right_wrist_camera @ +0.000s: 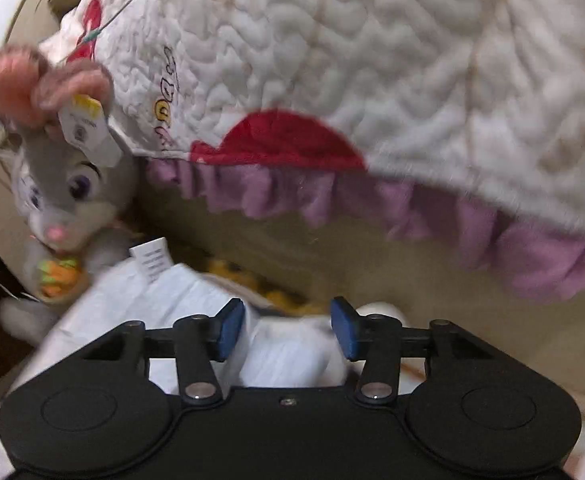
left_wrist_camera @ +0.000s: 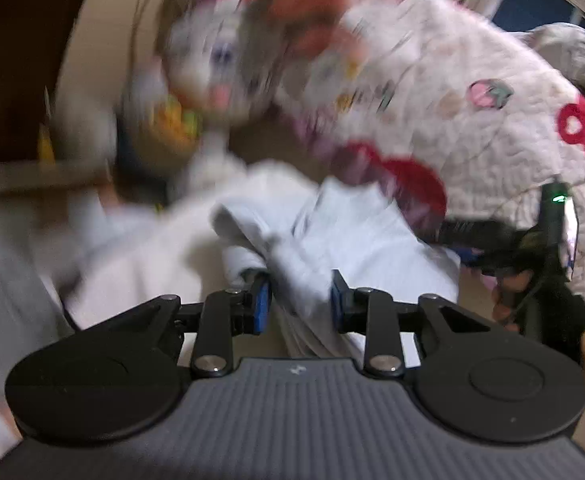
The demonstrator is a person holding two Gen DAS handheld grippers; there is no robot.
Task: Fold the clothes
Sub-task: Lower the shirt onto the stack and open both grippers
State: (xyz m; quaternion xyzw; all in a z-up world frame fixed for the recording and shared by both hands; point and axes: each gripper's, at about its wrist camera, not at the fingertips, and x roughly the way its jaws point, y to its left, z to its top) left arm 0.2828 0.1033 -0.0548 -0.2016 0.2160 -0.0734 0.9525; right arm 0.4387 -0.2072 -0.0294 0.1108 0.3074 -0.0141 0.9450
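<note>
A white garment [left_wrist_camera: 332, 232] lies bunched in front of my left gripper [left_wrist_camera: 300, 300]. A thick fold of it sits between the blue pads, which stand apart and press its sides. My right gripper [right_wrist_camera: 288, 330] also has white cloth [right_wrist_camera: 292, 352] between its pads, with gaps at the sides. A white care label [right_wrist_camera: 152, 258] sticks up from the garment to the left. The right gripper and a gloved hand show at the right of the left wrist view [left_wrist_camera: 504, 248]. Both views are motion-blurred.
A quilted white blanket [right_wrist_camera: 372, 60] with red patches and a purple frill hangs over the far side. A grey plush rabbit [right_wrist_camera: 64, 192] with pink ears and a hang tag sits at the left; it also shows in the left wrist view [left_wrist_camera: 212, 60].
</note>
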